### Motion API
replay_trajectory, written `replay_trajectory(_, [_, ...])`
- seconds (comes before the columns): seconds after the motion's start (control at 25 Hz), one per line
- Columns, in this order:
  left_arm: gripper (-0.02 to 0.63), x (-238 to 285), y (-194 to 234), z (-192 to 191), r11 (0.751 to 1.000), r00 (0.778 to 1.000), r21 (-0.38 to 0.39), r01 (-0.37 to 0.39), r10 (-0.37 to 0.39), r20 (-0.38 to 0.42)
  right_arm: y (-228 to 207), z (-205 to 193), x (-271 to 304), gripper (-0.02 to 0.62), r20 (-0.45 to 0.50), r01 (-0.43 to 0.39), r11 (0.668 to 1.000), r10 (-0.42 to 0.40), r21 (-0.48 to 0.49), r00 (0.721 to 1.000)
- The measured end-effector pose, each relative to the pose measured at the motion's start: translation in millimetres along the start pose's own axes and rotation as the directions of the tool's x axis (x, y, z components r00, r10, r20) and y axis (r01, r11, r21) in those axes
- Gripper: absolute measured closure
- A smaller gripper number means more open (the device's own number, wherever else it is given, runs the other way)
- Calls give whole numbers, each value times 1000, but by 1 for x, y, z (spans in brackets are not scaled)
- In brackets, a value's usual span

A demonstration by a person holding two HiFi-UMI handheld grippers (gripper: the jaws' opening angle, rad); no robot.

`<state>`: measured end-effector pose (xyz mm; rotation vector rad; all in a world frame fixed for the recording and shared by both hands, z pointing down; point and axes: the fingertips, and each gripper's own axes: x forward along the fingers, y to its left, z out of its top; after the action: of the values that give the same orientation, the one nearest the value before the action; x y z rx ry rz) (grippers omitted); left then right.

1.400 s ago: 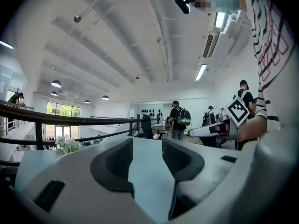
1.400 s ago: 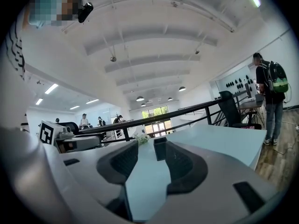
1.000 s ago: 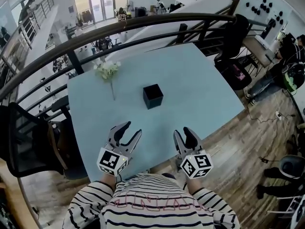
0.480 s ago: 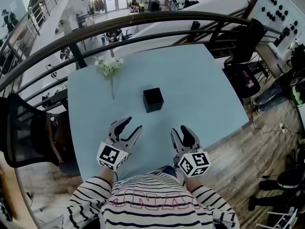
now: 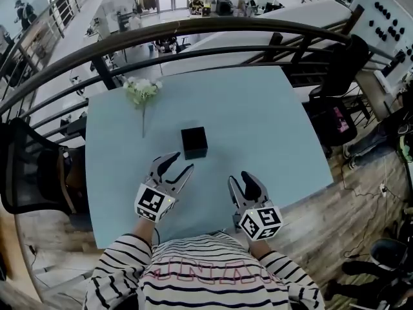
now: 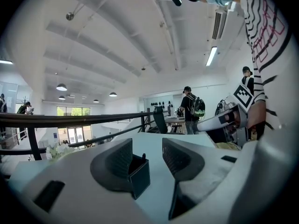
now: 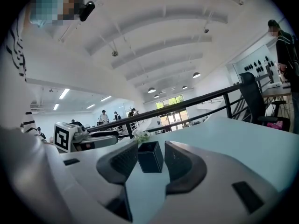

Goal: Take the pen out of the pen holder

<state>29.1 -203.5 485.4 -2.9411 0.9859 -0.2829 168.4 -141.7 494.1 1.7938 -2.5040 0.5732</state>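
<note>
Pale blue tabletop [image 5: 258, 121] fills the middle of the head view, with a dark curved railing [image 5: 193, 28] along its far side. A small black cube-shaped pen holder [image 5: 194, 142] stands upright near the table's centre. From this view I cannot make out what is inside it. A sprig of white flowers [image 5: 143, 92] lies on the table to the far left, well apart from the holder. The left gripper [image 5: 181, 162] is held over the table with its jaws spread, its tips near the holder's near side but not touching it. The right gripper [image 5: 242, 181] is held further back and to the right, jaws also spread, with nothing in them. The person's striped shirt [image 5: 206, 276] shows at the bottom edge, and a black chair [image 5: 26, 173] stands off the table's left side.

Left gripper view: the two dark jaws are apart and hold nothing. The pen holder [image 6: 139, 174] stands on the table just past them, partly hidden behind the left jaw. A thin dark tip, the pen [image 6: 143, 157], pokes up just above its rim. The right gripper [image 6: 229, 120] shows at the right edge.

Right gripper view: the jaws are apart and empty. The pen holder [image 7: 150, 158] is framed in the gap between them but stands further off on the table, touching neither. The flowers [image 7: 140, 135] lie behind it, and the left gripper [image 7: 93, 139] shows to the left.
</note>
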Motion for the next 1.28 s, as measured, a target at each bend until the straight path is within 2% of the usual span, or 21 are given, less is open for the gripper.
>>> replay_trajectory(0.4, [428,66,1,-17,998,998,58,16,-12,-69,-47,2,9,410,-33,-43,999,44,12,998])
replay_trajectory(0.8, [428,104,10,-45,998,983,55,3,7,-184,-71,4,21,410,-69,-97,995,97,4,993])
replay_trajectory(1.28, [434,128,6,-71,998,956,34,43,-31,-291,-87,1,21,411,-85,-141,990,141,9,986])
